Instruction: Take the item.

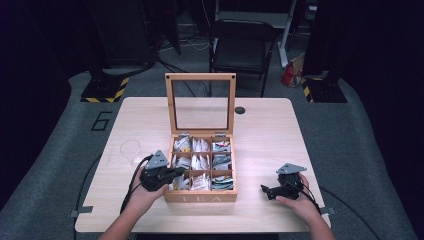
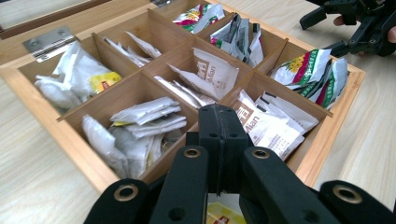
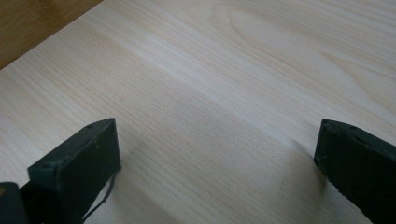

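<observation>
A wooden tea box point(image 1: 200, 197) stands open mid-table, its glass lid point(image 1: 200, 76) upright. Paper tea packets point(image 2: 144, 116) fill its nine compartments. My left gripper point(image 1: 180, 172) is at the box's front left corner, jaws over the front left compartment. In the left gripper view this left gripper point(image 2: 219, 126) has its jaws pressed together, with nothing visible between the tips. A yellow and white packet point(image 2: 224, 212) lies under their base. My right gripper point(image 1: 265, 190) rests low over bare table to the right of the box. Its jaws stand wide apart, right gripper point(image 3: 217, 158) empty.
A clear glass cup point(image 1: 131, 150) stands left of the box, just behind my left hand. A small black disc point(image 1: 240, 110) lies near the table's far edge. A dark chair point(image 1: 242, 45) stands beyond the table. The box's brown wall point(image 3: 28, 23) shows ahead of my right gripper.
</observation>
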`<action>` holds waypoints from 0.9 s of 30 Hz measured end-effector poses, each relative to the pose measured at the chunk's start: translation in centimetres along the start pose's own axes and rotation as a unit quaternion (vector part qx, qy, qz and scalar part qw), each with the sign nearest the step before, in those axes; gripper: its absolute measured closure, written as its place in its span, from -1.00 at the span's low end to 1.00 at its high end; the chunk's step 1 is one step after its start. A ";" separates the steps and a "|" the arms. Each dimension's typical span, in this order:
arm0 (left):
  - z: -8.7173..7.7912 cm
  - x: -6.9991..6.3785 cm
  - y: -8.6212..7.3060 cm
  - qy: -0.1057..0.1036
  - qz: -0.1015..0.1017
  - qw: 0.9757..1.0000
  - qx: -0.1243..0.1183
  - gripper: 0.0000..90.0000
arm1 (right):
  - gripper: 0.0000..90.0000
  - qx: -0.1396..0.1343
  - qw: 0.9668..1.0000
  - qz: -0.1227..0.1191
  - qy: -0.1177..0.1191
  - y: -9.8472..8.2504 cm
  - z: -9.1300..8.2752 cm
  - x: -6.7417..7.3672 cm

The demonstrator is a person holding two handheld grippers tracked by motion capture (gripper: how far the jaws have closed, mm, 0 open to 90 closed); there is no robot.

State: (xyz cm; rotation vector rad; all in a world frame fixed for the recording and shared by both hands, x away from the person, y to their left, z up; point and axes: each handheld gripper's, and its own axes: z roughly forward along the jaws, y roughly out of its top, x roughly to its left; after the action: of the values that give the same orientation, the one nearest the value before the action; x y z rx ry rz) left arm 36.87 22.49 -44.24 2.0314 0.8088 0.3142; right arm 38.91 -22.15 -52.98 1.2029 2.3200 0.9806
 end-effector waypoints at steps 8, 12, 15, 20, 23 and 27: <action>-1.1 0.7 -0.5 0.005 -0.008 1.000 -0.004 1.00 | -1.00 0.000 1.000 0.000 0.000 0.0 0.0 0.0; -1.5 1.0 -0.5 0.003 -0.011 1.000 -0.002 1.00 | -1.00 0.000 1.000 0.000 0.000 0.0 0.0 0.0; -1.8 1.0 -0.6 0.006 -0.011 1.000 -0.006 1.00 | -1.00 0.000 1.000 0.000 0.000 0.0 0.0 0.0; -2.3 1.1 -0.6 0.011 -0.014 1.000 -0.015 1.00 | -1.00 0.000 1.000 0.000 0.000 0.0 0.0 0.0; -2.6 1.3 -0.6 0.010 -0.013 1.000 -0.010 1.00 | -1.00 0.000 1.000 0.000 0.000 0.0 0.0 0.0; -3.0 1.5 -0.8 0.014 -0.016 1.000 -0.013 1.00 | -1.00 0.000 1.000 0.000 0.000 0.0 0.0 0.0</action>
State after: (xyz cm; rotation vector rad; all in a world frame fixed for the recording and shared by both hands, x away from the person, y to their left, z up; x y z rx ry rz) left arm 36.14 25.69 -43.33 1.9922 0.8500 0.3336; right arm 38.91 -22.15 -52.97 1.2033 2.3202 0.9804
